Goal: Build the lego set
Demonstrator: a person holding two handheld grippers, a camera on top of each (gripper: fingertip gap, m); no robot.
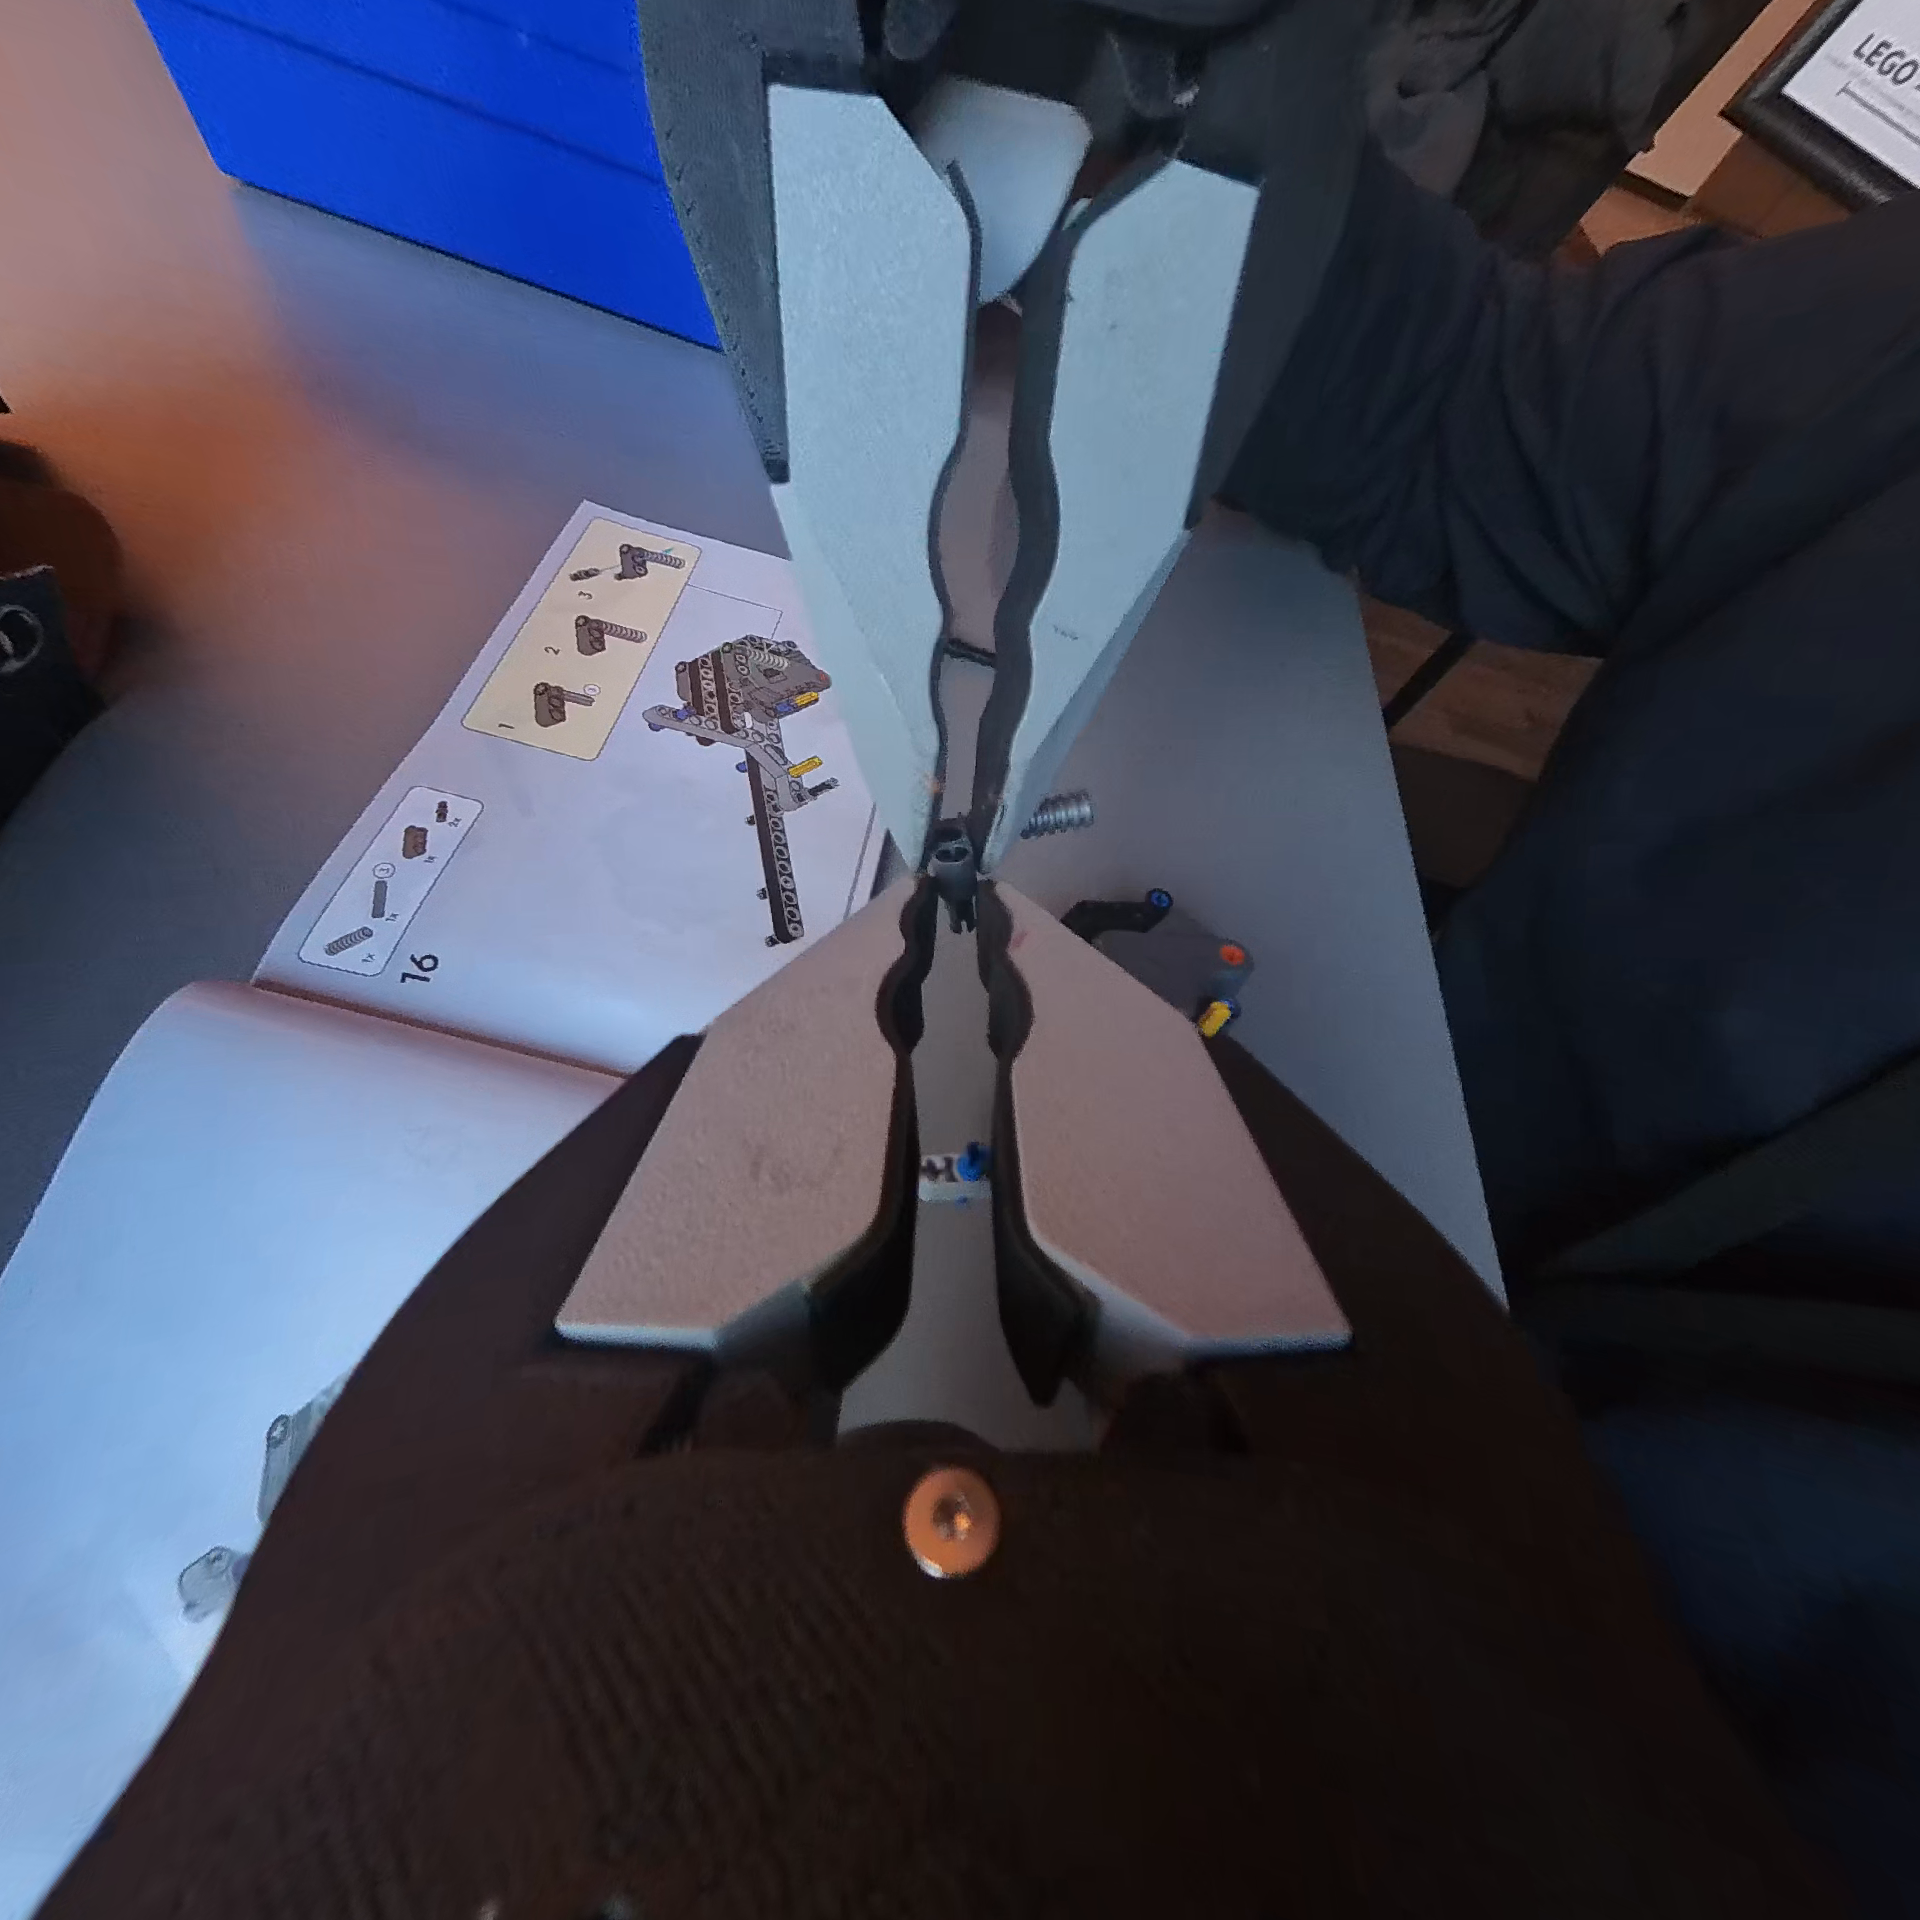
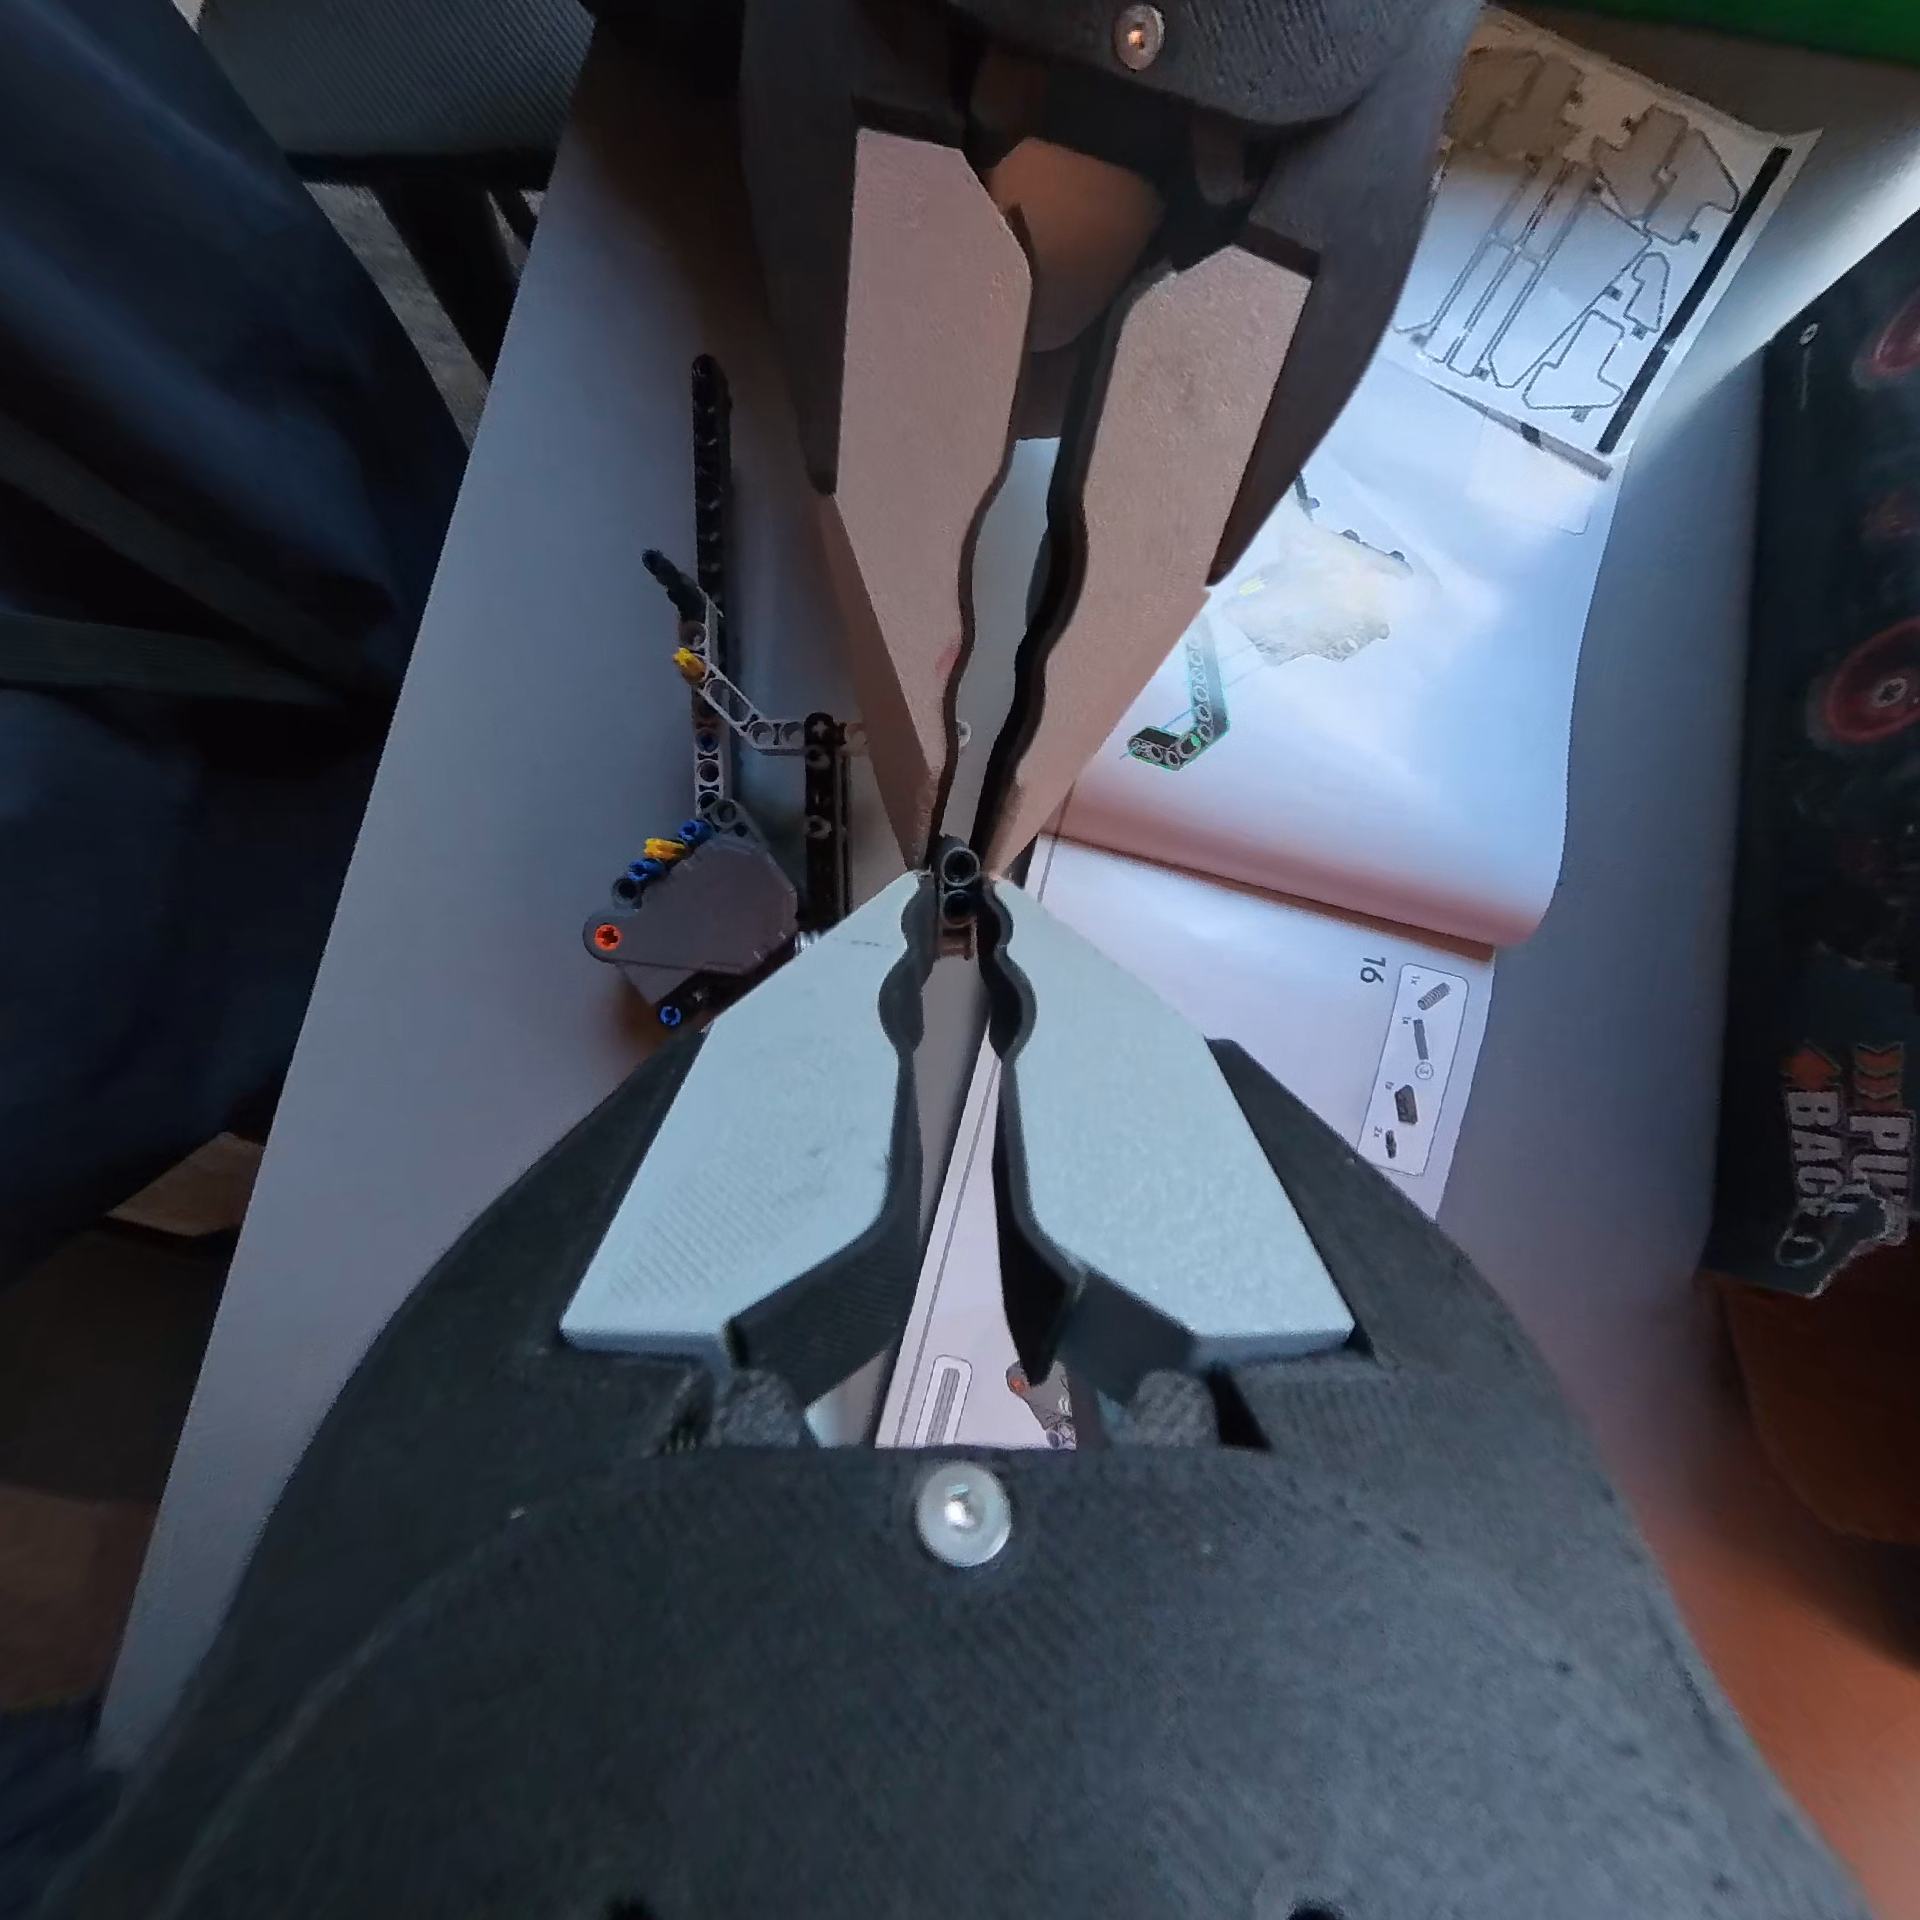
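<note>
Black textured plastic of the left gripper (image 1: 951,883) fills the near view, its pale fingers nearly closed on a small dark grey pin piece (image 1: 954,868). Tip to tip with it, the right gripper (image 2: 956,894) pinches a small black two-hole connector (image 2: 957,881), jaws almost together. Both meet just above the open white instruction booklet (image 1: 582,831) on the grey table (image 1: 1247,727). Beside the booklet lies the partly built model of black and grey beams (image 2: 727,790); a grey ribbed spring (image 1: 1058,810) lies nearby.
</note>
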